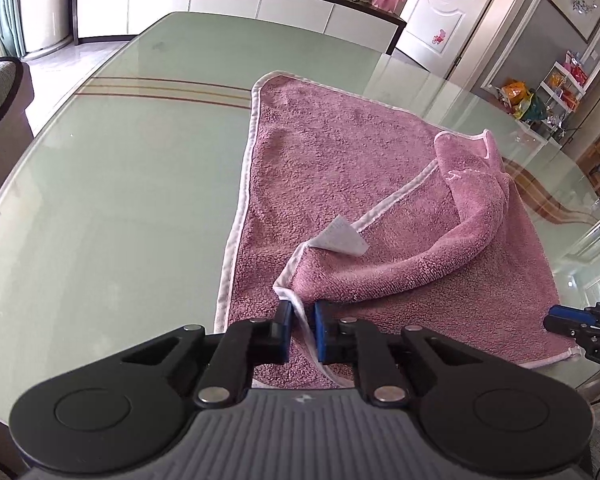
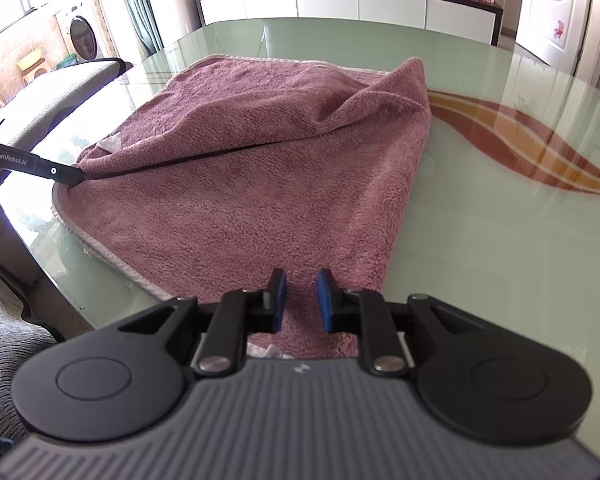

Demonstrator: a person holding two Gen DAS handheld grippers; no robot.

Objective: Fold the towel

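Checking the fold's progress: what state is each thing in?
towel: partly folded, one flap doubled over, lying on the table
left gripper: shut on the towel's white hem
right gripper: jaws narrowly apart over the towel's near corner, grip unclear

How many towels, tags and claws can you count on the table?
Towels: 1, the pink towel
Tags: 1, the white tag on the towel's folded-over corner
Claws: 2, the left claw pinching the towel's white hem and the right claw over the towel's near corner
Total: 4
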